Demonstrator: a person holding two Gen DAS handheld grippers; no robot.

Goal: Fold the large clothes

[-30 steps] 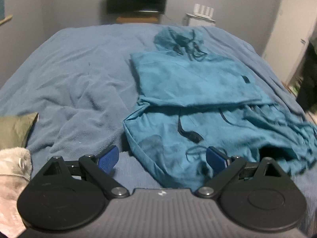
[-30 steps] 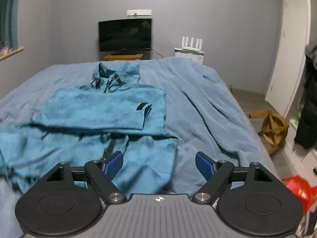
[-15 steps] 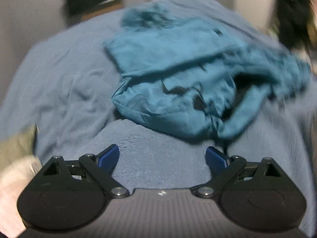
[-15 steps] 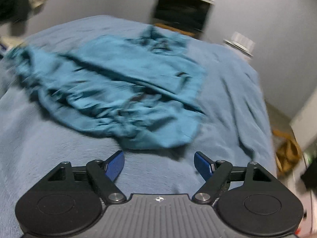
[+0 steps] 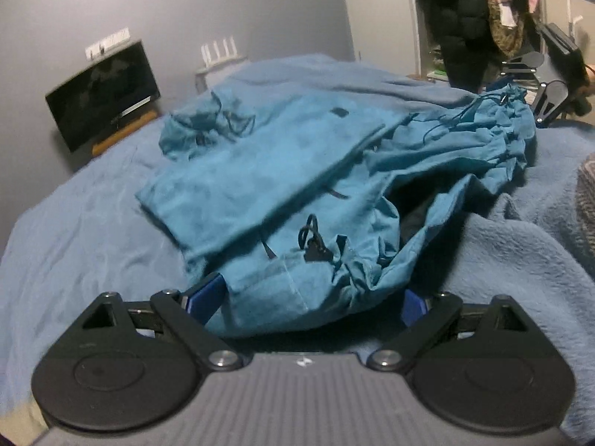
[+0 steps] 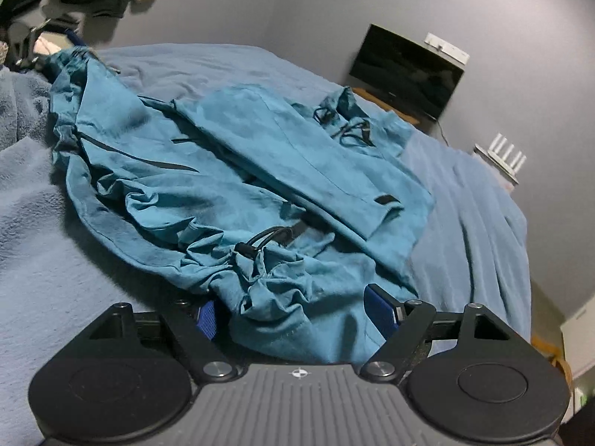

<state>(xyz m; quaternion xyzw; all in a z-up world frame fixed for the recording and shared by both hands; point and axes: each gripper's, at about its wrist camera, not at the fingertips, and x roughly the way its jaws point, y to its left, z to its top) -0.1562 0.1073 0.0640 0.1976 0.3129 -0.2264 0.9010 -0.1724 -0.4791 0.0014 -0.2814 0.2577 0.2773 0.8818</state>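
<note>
Teal jacket [image 5: 282, 171] hem btwn both tongs.

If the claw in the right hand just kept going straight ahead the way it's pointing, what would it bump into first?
The right claw would meet the teal jacket straight away: its bunched hem already lies between the open fingers. Whether cloth touches the pads is unclear.

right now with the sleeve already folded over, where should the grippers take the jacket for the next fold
Probably the bunched bottom hem, one corner each, coming in low from the near bed edge. The jacket lies with its hood far and hem crumpled nearest. The left gripper and right gripper are both open with hem cloth already between the fingers; the hem cord toggle marks that edge.
</note>
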